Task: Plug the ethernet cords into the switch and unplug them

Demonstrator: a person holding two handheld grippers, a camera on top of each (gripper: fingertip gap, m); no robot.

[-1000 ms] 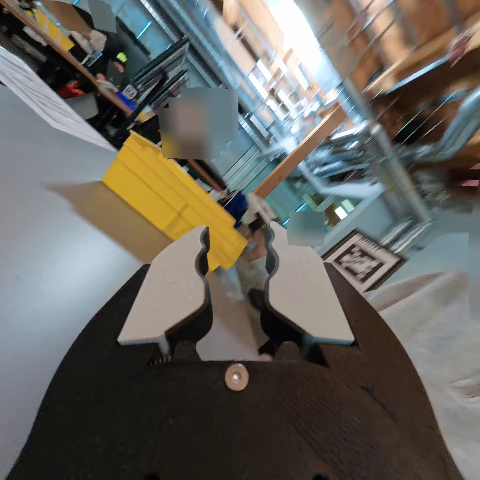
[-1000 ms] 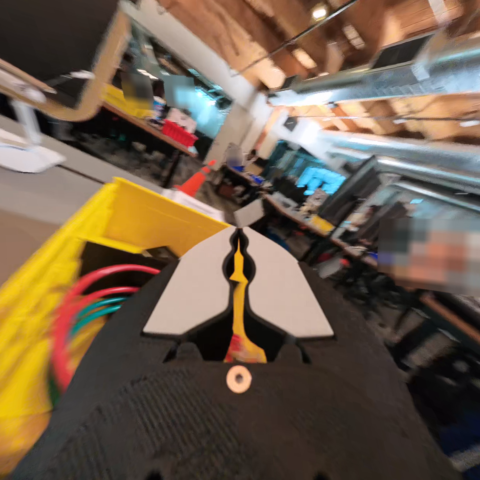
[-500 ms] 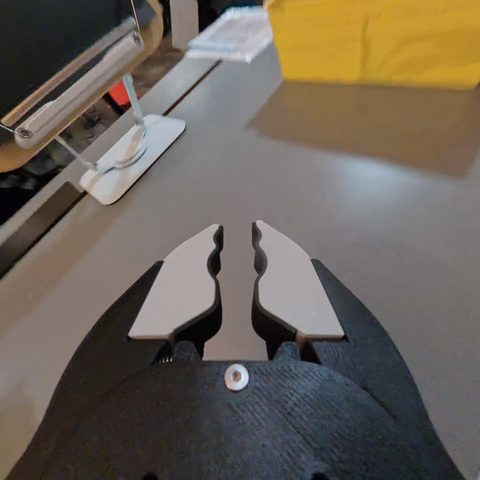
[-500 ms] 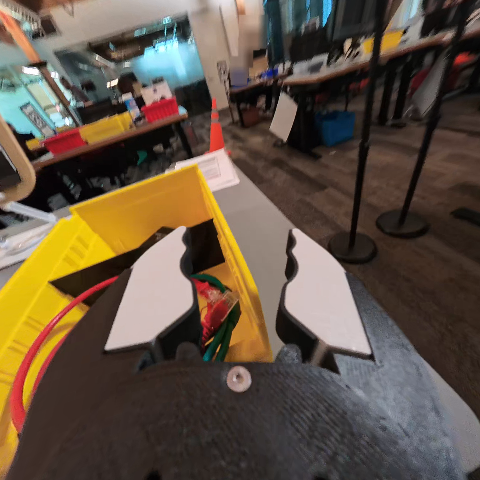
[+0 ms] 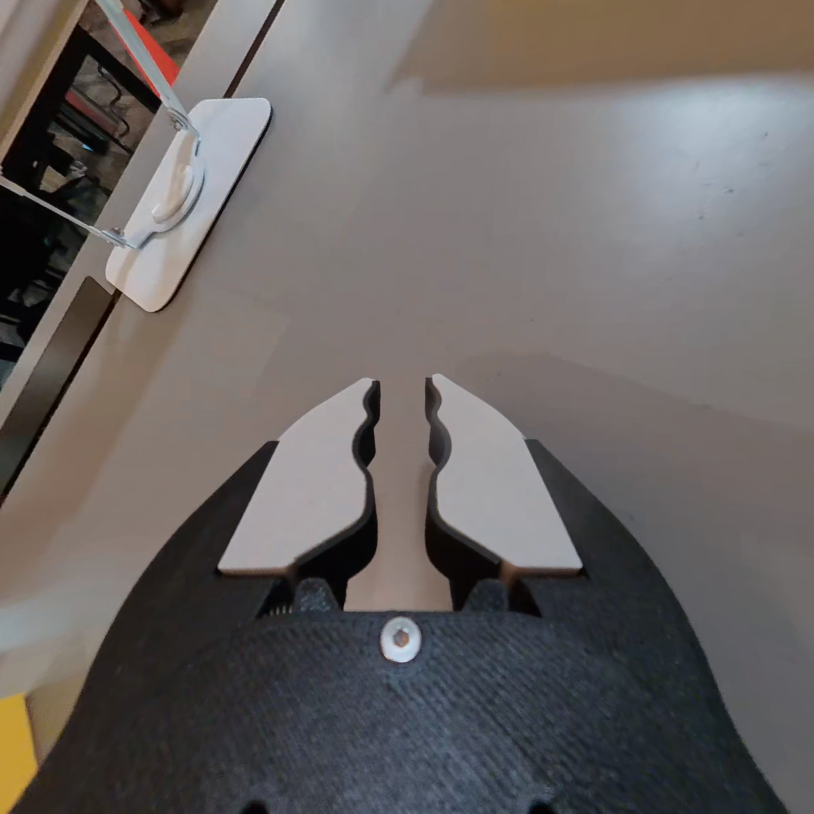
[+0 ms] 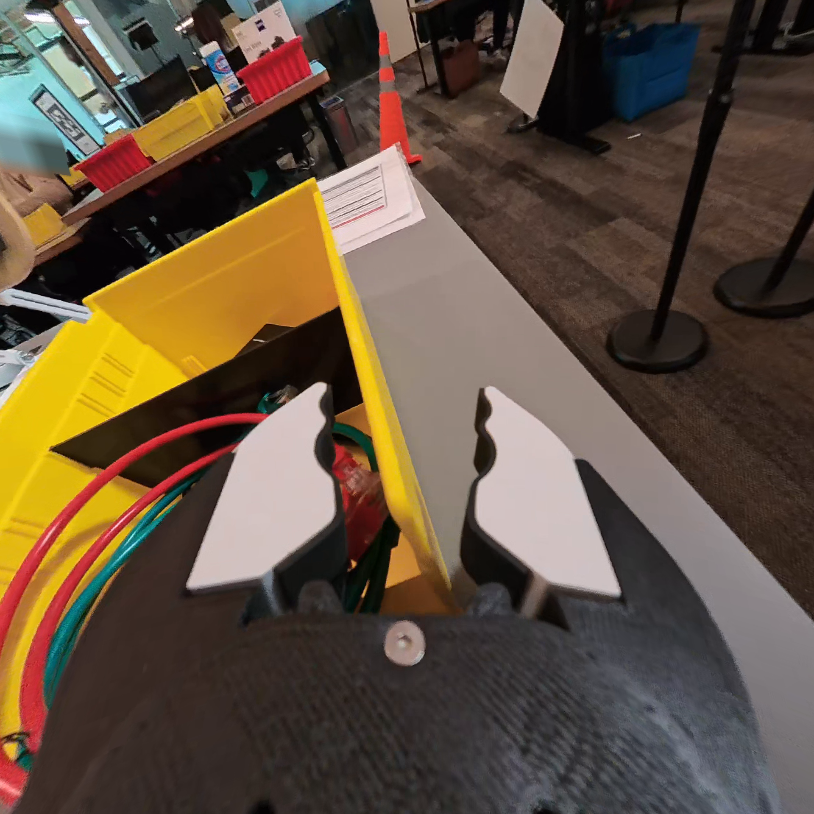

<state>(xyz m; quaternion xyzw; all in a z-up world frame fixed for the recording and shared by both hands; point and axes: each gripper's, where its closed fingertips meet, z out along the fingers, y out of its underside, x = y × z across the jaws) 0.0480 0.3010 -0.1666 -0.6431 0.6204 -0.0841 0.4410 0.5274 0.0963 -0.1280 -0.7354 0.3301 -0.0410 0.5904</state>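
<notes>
Red ethernet cords and green ethernet cords lie looped inside a yellow bin. A red plug shows just inside the bin's right wall. A black flat piece lies across the bin; I cannot tell if it is the switch. My right gripper is open wide and empty, its jaws either side of the bin's right wall. My left gripper is empty over the bare grey table, its jaws a narrow gap apart.
A white stand base with a metal arm sits near the table's left edge. Printed sheets lie past the bin. The table's right edge drops to carpet with black stanchion bases. A yellow corner shows low left.
The left view swung down from the room to the tabletop and its jaws narrowed. The right gripper went from shut to wide open and tilted down over the bin.
</notes>
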